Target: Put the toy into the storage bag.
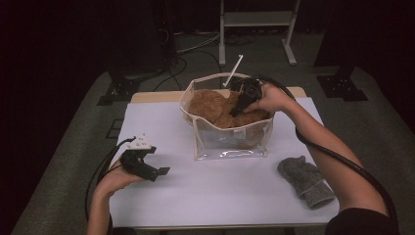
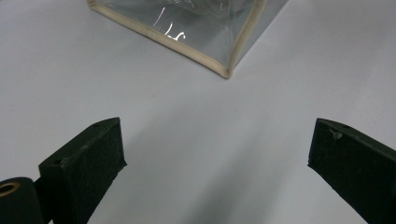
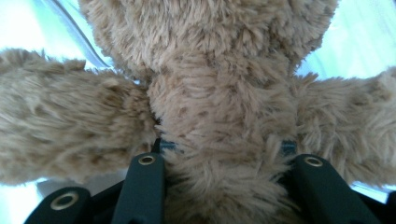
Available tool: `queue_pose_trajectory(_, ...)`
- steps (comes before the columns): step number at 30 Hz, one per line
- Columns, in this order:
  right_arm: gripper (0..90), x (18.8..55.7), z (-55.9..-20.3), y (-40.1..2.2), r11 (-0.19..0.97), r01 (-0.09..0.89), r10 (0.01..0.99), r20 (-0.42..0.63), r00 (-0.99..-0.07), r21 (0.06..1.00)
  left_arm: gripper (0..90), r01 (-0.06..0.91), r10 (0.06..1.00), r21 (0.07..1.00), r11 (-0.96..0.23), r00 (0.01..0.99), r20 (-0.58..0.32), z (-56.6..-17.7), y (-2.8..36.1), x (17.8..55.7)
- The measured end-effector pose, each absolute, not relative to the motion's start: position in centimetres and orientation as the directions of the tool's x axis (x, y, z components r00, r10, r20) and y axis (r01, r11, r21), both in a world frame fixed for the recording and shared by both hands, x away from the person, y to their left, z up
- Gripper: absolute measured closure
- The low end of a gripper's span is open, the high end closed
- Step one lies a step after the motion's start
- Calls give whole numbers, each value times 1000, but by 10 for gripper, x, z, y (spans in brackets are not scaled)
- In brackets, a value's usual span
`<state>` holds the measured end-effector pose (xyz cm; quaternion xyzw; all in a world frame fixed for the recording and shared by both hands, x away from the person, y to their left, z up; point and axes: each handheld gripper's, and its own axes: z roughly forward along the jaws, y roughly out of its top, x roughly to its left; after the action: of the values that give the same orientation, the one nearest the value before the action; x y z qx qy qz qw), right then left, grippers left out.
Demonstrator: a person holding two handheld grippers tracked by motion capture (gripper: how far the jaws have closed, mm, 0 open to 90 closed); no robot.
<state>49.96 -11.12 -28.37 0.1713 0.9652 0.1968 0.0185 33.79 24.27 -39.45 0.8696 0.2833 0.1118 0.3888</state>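
A brown plush teddy bear (image 1: 215,108) lies in the top of a clear plastic bag (image 1: 230,142) with cream trim, upright at the table's far middle. My right gripper (image 1: 241,104) reaches down into the bag's mouth and is shut on the bear's body (image 3: 224,135); fur bulges between its jaws, with the bear's limbs spread to both sides. My left gripper (image 1: 155,172) rests at the table's near left, open with nothing between its fingers (image 2: 88,163). One lower corner of the bag (image 2: 224,56) lies ahead of it.
A grey knitted sock or mitten (image 1: 306,181) lies on the white table (image 1: 195,191) at the near right. A white stick (image 1: 234,69) pokes up behind the bag. A metal stand (image 1: 257,24) and cables are on the floor beyond.
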Motion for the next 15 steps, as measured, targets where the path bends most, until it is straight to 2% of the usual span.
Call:
queue_pose_trajectory(4, 536, 501, -288, -110, 867, 330, 345, 27, -938, 373, 28, 409, 582, 736, -539, 813, -25, -395, 243, 338)
queue_pose_trajectory(9, 364, 498, -280, -108, 871, 319, 345, -3, -938, 374, 28, 411, 584, 741, -530, 811, -32, -395, 242, 337)
queue_pose_trajectory(15, 354, 496, -267, -108, 852, 304, 341, -11, -940, 426, 28, 404, 576, 737, -542, 817, -24, -394, 240, 338)
